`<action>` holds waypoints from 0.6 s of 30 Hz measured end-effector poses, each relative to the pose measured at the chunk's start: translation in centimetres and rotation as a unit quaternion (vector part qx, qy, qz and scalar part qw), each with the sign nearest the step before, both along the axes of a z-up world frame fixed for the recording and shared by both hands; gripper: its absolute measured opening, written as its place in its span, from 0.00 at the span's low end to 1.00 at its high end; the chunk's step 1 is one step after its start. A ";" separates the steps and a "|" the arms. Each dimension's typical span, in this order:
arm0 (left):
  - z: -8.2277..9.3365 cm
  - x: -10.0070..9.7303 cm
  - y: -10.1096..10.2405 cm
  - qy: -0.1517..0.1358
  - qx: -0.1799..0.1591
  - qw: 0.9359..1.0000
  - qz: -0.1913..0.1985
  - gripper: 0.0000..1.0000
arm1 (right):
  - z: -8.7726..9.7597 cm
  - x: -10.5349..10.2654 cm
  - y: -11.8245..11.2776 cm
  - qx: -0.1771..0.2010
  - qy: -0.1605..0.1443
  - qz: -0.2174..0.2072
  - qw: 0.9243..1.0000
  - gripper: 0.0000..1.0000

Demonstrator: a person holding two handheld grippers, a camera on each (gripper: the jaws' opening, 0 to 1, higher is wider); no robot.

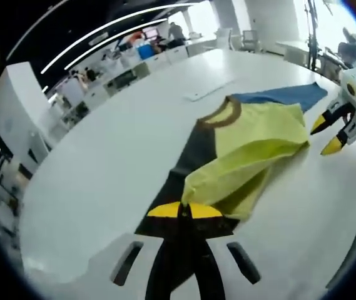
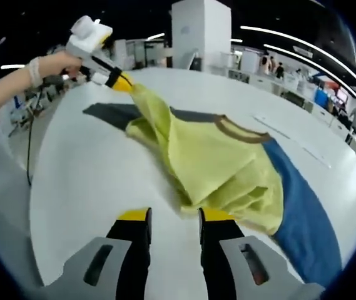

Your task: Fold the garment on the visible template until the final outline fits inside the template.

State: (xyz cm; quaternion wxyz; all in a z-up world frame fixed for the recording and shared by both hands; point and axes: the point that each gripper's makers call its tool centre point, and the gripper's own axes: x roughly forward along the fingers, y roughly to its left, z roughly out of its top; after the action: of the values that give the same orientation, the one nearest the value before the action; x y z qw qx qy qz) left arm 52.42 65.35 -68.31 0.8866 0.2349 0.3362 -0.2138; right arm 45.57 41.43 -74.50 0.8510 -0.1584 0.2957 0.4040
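Observation:
A yellow garment (image 1: pixel 259 140) with a brown collar (image 1: pixel 224 115) lies partly folded on the white table (image 1: pixel 102 169). Flat against it lie a dark grey panel (image 1: pixel 196 150) and a blue panel (image 1: pixel 284 95); I cannot tell whether these are garment or template. My left gripper (image 1: pixel 184 209) is shut on a yellow edge of the garment (image 2: pixel 215 162) and holds it lifted; from the right gripper view the left gripper (image 2: pixel 122 82) is at the upper left, in a person's hand (image 2: pixel 52 62). My right gripper (image 2: pixel 174 215) is open just short of the near hem, and the right gripper (image 1: pixel 325 135) hangs past the garment's right side.
A thin flat white strip (image 1: pixel 209 90) lies on the table beyond the collar. A dark cable (image 2: pixel 30 144) hangs off the table's left edge. Desks, chairs and people (image 1: pixel 140 47) stand far behind.

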 end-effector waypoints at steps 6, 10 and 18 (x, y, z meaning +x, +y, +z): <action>-0.4 -0.2 0.2 0.007 -0.001 1.000 0.000 0.00 | -1.0 0.4 0.1 -0.010 0.007 0.001 1.000 0.25; -0.5 -0.2 0.3 0.009 0.001 1.000 -0.002 0.00 | -1.2 0.4 0.1 -0.011 0.008 0.001 1.000 0.25; -0.6 -0.2 0.4 0.012 -0.003 1.000 -0.002 0.00 | -1.7 1.0 -0.2 -0.023 0.003 -0.001 1.000 0.17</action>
State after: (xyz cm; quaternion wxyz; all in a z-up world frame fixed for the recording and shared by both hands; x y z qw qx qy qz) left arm 52.21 65.70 -68.91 0.8829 0.2305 0.3456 -0.2189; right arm 46.55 41.21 -76.17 0.8466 -0.1765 0.3076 0.3969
